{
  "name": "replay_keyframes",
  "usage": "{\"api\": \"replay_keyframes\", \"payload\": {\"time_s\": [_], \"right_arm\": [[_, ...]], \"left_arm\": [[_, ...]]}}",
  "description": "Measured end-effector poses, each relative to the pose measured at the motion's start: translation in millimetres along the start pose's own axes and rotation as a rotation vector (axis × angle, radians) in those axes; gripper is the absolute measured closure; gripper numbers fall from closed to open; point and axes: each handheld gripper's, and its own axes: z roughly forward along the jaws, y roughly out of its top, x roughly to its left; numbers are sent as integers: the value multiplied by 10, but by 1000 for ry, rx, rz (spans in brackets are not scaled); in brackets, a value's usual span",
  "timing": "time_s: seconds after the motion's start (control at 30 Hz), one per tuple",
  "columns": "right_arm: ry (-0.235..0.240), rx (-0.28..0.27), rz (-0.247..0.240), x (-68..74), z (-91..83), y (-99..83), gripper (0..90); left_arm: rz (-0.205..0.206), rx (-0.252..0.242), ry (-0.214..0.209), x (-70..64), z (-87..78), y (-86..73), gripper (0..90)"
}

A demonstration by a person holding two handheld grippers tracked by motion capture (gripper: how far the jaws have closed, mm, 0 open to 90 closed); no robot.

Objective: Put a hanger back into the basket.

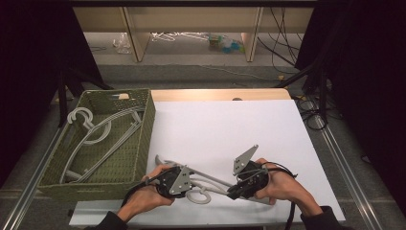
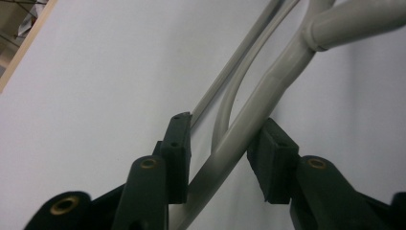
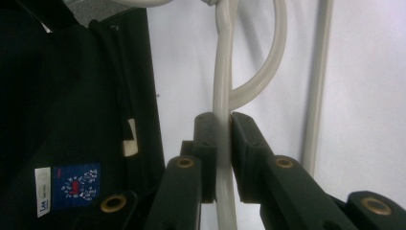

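A light grey plastic hanger (image 1: 210, 180) lies on the white table (image 1: 225, 124) near its front edge, between both hands. My left gripper (image 1: 190, 183) is at the hanger's left part. In the left gripper view its jaws stand apart around the hanger's thick arm (image 2: 287, 62); the right pad (image 2: 268, 153) touches it, and my left gripper (image 2: 222, 143) is open. My right gripper (image 1: 233, 191) comes in from the right. In the right gripper view my right gripper (image 3: 223, 143) is shut on a thin rod of the hanger (image 3: 222, 72), just below a curved loop.
A green woven basket (image 1: 143, 139) stands at the table's left and holds several grey hangers (image 1: 100, 134). Dark clothing with a blue label (image 3: 76, 187) is at the left of the right gripper view. Shelves and cables lie beyond the table's far edge.
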Motion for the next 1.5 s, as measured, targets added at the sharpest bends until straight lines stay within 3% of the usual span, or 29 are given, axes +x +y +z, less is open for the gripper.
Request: {"api": "replay_keyframes", "payload": {"time_s": [0.13,0.3,0.5,0.63,0.8,0.97,1.03,1.07,1.13,1.3,1.5], "right_arm": [[-12,-28,-10,-6,-79,4,813],[-50,-71,22,-32,-174,-5,763],[-96,-112,46,-83,-211,-15,701],[-129,-153,76,-112,-232,-13,607],[-232,-254,115,-116,-315,32,475],[-287,-307,122,-94,-388,56,408],[-294,-314,126,-83,-399,57,411],[-293,-317,121,-76,-405,54,409],[-303,-325,127,-61,-414,53,398],[-296,-330,120,-10,-408,41,398],[-280,-347,116,88,-362,4,396]], "left_arm": [[15,-4,-7,19,-73,59,663],[12,7,-19,13,-143,128,709],[-78,29,-43,10,-174,181,727],[-148,22,-47,60,-220,196,729],[-221,3,-49,117,-279,215,747],[-296,-3,-102,134,-307,219,778],[-361,-13,-135,144,-305,196,788],[-337,14,-127,151,-303,178,788],[-392,13,-135,163,-296,130,789],[-434,34,-135,227,-348,61,789],[-430,27,-117,278,-473,47,789]]}}
